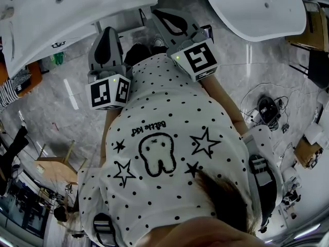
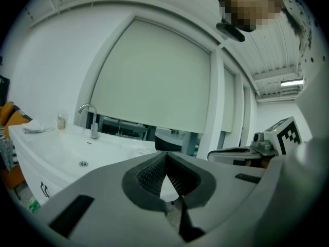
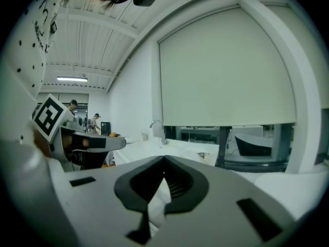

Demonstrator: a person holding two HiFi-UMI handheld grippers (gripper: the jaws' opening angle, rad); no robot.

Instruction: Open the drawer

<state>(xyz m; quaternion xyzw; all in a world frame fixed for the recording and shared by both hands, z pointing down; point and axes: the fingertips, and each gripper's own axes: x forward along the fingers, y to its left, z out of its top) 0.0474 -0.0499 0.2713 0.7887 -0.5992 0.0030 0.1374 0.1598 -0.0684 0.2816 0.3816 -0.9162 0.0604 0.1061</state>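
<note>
No drawer shows plainly in any view. My left gripper [image 1: 107,35] is held level in front of the dotted white shirt [image 1: 169,138], its jaws shut with nothing between them [image 2: 165,156]. It points toward a white basin unit [image 1: 61,14] whose front panel [image 2: 28,181] lies low at the left. My right gripper [image 1: 165,15] is beside it, also level, and its jaws meet at the tip and hold nothing [image 3: 164,161]. Each gripper's marker cube [image 1: 109,91] sits close to the person's chest.
A tap [image 2: 90,118] stands on the basin counter below a large blind-covered window [image 2: 154,81]. A white bathtub [image 1: 257,9] lies at the upper right. Cables [image 1: 268,109] and a wooden stool [image 1: 54,164] are on the marble floor. People stand far off [image 3: 95,121].
</note>
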